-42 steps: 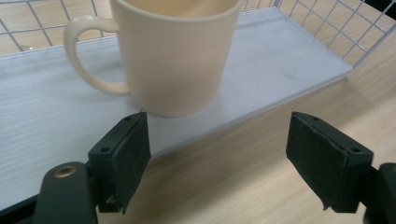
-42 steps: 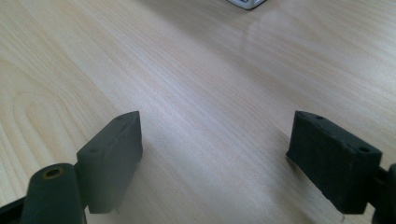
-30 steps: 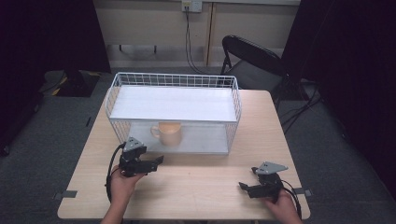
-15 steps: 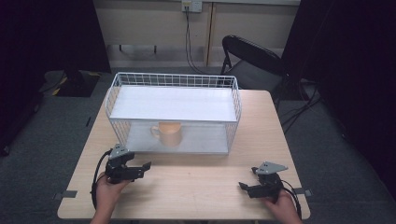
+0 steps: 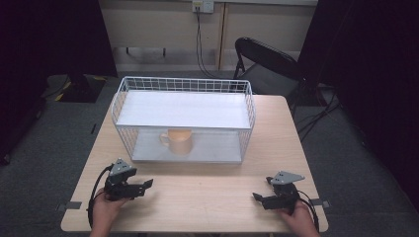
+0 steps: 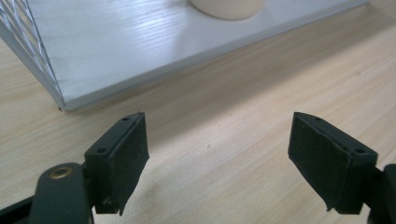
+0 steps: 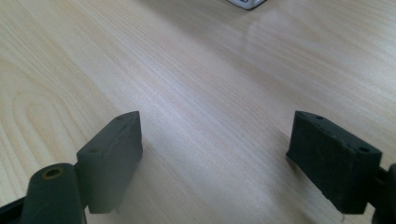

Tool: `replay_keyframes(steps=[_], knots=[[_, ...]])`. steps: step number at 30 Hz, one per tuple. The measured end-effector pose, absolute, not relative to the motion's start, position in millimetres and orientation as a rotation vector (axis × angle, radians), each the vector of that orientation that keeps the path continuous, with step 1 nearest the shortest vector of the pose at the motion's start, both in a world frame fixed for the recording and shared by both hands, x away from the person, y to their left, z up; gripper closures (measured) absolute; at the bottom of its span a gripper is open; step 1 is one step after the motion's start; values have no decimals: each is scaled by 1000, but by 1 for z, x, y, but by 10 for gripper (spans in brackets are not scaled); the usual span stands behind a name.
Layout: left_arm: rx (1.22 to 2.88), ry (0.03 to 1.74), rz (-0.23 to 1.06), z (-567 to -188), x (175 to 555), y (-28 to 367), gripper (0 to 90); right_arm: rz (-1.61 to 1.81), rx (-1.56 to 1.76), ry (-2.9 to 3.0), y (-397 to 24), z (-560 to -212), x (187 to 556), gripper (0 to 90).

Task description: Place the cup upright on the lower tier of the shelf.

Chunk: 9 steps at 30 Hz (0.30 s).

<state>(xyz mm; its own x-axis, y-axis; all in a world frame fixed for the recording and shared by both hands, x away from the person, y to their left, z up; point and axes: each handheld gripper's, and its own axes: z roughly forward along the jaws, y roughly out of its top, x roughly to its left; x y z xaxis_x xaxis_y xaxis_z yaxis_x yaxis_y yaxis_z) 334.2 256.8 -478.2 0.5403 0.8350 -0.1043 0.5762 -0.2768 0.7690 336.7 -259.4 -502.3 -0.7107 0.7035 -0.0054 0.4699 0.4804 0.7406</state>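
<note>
A tan mug [image 5: 178,140] stands on the lower white shelf of a white wire basket rack [image 5: 183,111] at the middle of the wooden table [image 5: 207,187]. My left gripper [image 5: 147,185] rests near the table's front left, held by a hand, open with nothing between its jaws. In the left gripper view the gripper [image 6: 217,158] looks at the shelf's front edge and the mug's base [image 6: 229,7]. My right gripper [image 5: 257,197] lies at the front right, open and empty. The right gripper view has that gripper [image 7: 215,158] over bare wood.
A black folding chair [image 5: 269,61] stands behind the table on the right. Cables hang from a wall socket [image 5: 202,6] at the back. Grey carpet surrounds the table. A corner of the rack [image 7: 247,3] shows at the top of the right gripper view.
My left gripper has drawn back from the rack toward the table's front left edge and lower. The right gripper has stayed put.
</note>
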Motion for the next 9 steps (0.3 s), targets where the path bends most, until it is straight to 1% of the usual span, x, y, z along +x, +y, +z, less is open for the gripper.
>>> replay_keyframes(steps=[9], knots=[[2064,1087,435,-487,334,256,201,1070,993,2422,-259,-502,337,168]])
